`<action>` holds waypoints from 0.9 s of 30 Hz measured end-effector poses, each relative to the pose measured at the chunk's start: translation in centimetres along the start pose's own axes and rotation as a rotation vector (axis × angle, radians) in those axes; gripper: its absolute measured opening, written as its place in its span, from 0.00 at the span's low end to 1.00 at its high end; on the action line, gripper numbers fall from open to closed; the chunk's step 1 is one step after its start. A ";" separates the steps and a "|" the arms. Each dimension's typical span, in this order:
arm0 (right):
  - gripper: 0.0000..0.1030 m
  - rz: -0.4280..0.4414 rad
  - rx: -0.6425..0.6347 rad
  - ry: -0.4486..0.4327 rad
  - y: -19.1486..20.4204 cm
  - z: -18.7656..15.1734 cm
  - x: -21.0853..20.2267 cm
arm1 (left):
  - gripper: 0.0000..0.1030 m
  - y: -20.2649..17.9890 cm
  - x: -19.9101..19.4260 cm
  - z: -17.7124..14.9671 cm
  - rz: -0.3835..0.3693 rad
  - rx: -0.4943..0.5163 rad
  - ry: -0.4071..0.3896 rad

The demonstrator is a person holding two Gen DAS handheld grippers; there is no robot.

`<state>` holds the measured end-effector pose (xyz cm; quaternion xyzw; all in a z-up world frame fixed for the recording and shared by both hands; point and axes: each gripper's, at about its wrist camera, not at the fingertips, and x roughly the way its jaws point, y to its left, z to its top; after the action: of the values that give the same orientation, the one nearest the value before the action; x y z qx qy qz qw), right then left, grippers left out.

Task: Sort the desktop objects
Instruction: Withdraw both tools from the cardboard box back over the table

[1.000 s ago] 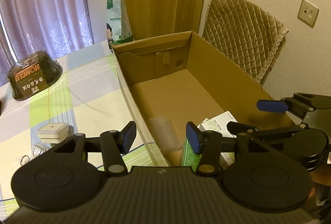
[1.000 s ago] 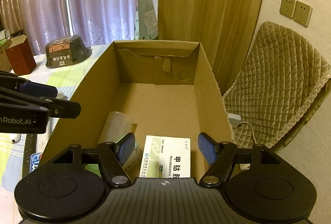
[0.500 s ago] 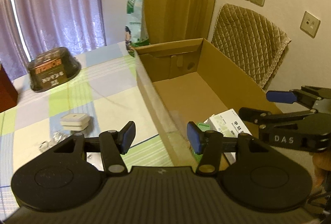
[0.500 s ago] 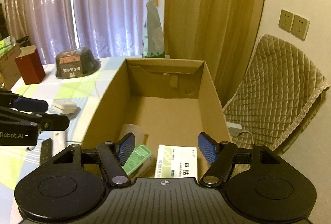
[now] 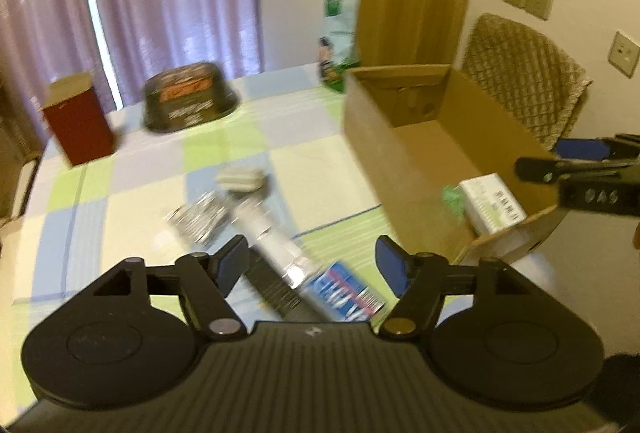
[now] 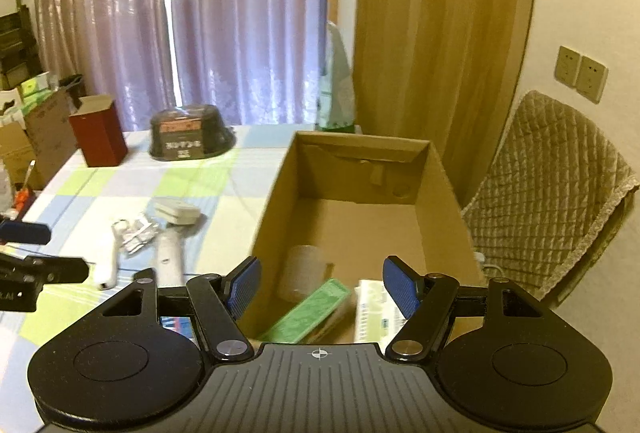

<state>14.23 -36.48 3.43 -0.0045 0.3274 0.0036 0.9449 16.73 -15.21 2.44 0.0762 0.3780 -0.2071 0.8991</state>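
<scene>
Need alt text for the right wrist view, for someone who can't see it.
The right hand-held gripper, open and empty, hangs over the near end of an open cardboard box that holds a green packet, a white medicine box and a clear cup. Small white items lie on the checked tablecloth to the left.

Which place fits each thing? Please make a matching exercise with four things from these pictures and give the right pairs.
Things:
1. green packet
2. red box
3. black bowl
4. white charger

Places:
A. on the tablecloth, close to the left wall of the cardboard box
B. inside the cardboard box
C. far left of the table, near the curtain
D. upside down, between the red box and the cardboard box

Pairs: 1-B, 2-C, 3-D, 4-A
</scene>
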 end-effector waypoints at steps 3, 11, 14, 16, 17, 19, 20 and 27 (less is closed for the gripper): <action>0.69 0.019 -0.002 0.006 1.2 -0.5 -0.2 | 0.67 1.7 -1.3 -1.6 0.030 -0.023 0.012; 0.69 0.061 -0.010 0.008 3.7 -1.8 -1.5 | 0.75 4.8 -4.1 -5.7 0.087 -0.090 0.039; 1.00 0.073 -0.009 -0.010 4.5 -2.3 -2.3 | 0.78 5.1 -4.7 -7.3 0.095 -0.107 0.052; 0.99 0.103 -0.016 0.011 5.1 -2.6 -2.5 | 0.79 5.3 -5.1 -8.2 0.095 -0.125 0.056; 0.99 0.108 -0.019 0.014 5.4 -2.8 -2.7 | 0.80 5.3 -5.2 -8.7 0.093 -0.136 0.059; 1.00 0.116 -0.026 0.019 6.0 -3.2 -3.0 | 0.82 5.4 -5.4 -9.6 0.093 -0.153 0.066; 1.00 0.121 -0.026 0.023 6.2 -3.4 -3.1 | 0.84 5.4 -5.5 -10.0 0.094 -0.160 0.069; 1.00 0.151 -0.020 0.079 7.7 -5.5 -3.4 | 0.98 5.3 -5.9 -12.0 0.111 -0.189 0.094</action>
<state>8.03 -28.82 1.15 0.0109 0.3637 0.0778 0.9282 7.53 -5.04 -1.91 0.0217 0.4328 -0.1168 0.8936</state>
